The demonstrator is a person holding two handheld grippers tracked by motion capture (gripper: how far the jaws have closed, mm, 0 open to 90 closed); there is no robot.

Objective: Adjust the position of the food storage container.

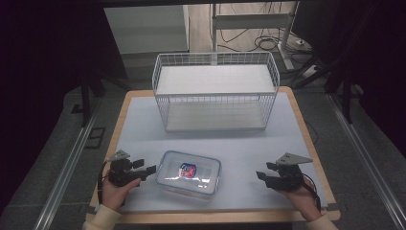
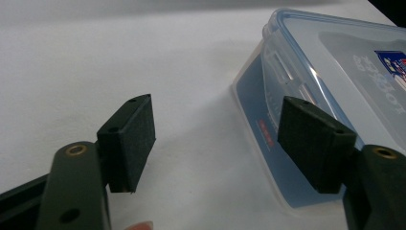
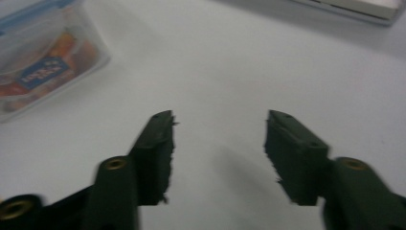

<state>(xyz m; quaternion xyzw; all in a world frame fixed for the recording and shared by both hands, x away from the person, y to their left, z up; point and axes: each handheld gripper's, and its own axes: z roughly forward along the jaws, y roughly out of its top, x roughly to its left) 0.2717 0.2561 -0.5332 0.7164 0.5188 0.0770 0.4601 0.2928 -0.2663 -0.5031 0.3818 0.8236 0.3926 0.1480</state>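
We are just starting to go for the box point(image 1: 189, 173), the clear plastic one with a clip-on lid that lies flat on the table point(image 1: 249, 143), between our two grippers. Neither one holds it yet.

Our left gripper point(image 1: 143, 169) has its jaws wide apart with nothing between them. In the left gripper view the box point(image 2: 330, 91) sits just beside the right-hand finger point(image 2: 313, 139), very near, but we think not quite touching (the finger hides the spot where they would meet).

Our right gripper point(image 1: 261, 177) also has its jaws spread wide and holds nothing. In the right gripper view the box point(image 3: 43, 62) is well apart from the fingers point(image 3: 155, 153), off past the left one.

Next, we think both grippers must come in to the box's short ends, with a finger on each side of the rim, and then squeeze. The plastic looks smooth, so the hold should be firm and level.

Inside the box we see something red and blue through the lid, maybe only a label or a packet; it is too blurry to tell.

The wire basket point(image 1: 215, 60) stands beyond the fingers, at the far side of the table. It has nothing in it.
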